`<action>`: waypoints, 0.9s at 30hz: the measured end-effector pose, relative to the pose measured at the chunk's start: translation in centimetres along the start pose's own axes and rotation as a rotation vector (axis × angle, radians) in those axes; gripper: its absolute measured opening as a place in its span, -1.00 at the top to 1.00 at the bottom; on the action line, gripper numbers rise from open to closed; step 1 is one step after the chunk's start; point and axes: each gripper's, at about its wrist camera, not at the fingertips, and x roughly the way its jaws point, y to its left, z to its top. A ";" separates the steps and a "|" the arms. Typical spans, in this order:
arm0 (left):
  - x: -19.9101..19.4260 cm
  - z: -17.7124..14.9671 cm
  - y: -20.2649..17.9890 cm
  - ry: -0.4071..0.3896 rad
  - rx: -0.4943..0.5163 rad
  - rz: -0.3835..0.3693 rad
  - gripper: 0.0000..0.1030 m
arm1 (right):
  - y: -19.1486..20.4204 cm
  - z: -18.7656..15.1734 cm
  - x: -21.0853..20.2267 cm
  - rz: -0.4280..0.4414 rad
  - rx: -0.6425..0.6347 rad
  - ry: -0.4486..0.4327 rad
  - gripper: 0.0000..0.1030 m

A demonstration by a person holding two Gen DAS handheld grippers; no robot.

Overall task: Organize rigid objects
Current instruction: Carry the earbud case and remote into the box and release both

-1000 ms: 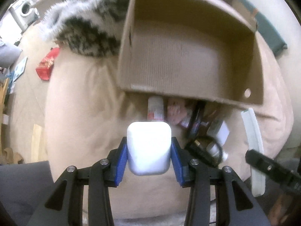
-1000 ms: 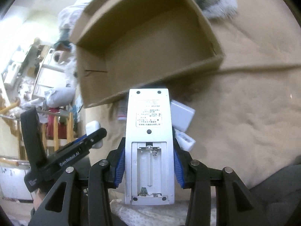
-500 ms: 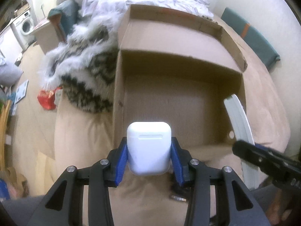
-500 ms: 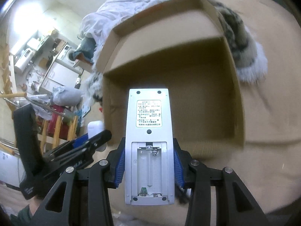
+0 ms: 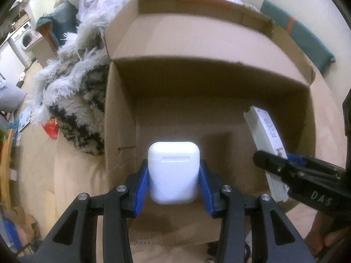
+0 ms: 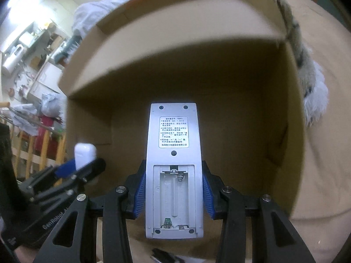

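1. A white earbud case (image 5: 173, 173) is in the lower middle of the left wrist picture. The left gripper (image 5: 173, 189) is closed on it, and its blue pads (image 5: 142, 189) press on both sides of the case.
2. A white remote control (image 6: 174, 171) is in the middle of the right wrist picture. Its back side is toward the camera, the battery compartment is uncovered and has no batteries, and a label with printed text is above it. The right gripper (image 6: 174, 194) is clamped on its lower part from both sides.
3. Both held things are in front of the open cardboard box (image 5: 219, 83), which fills the middle of both pictures. The part of its inside that is visible is bare cardboard.
4. In the left wrist picture, the right gripper (image 5: 285, 166) with the remote control (image 5: 266, 140) appears at the right edge. In the right wrist picture, the left gripper (image 6: 83, 168) with the earbud case (image 6: 84, 154) appears at the lower left.
5. The box stands on a beige soft surface (image 6: 324, 153). A furry black and white blanket (image 5: 72, 100) lies just beside the box, at its left side in the left wrist picture.
6. A washing machine (image 5: 25, 38) is at the upper left edge of the left wrist picture.
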 end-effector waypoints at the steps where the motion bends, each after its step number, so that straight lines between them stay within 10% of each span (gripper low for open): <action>1: 0.4 -0.1 -0.1 -0.001 0.010 0.005 0.24 | -0.1 -0.2 0.5 -0.009 -0.002 0.011 0.11; 27: 3.2 -1.7 -1.5 0.040 0.020 -0.033 0.23 | 0.3 1.7 4.8 -0.096 0.006 0.095 0.10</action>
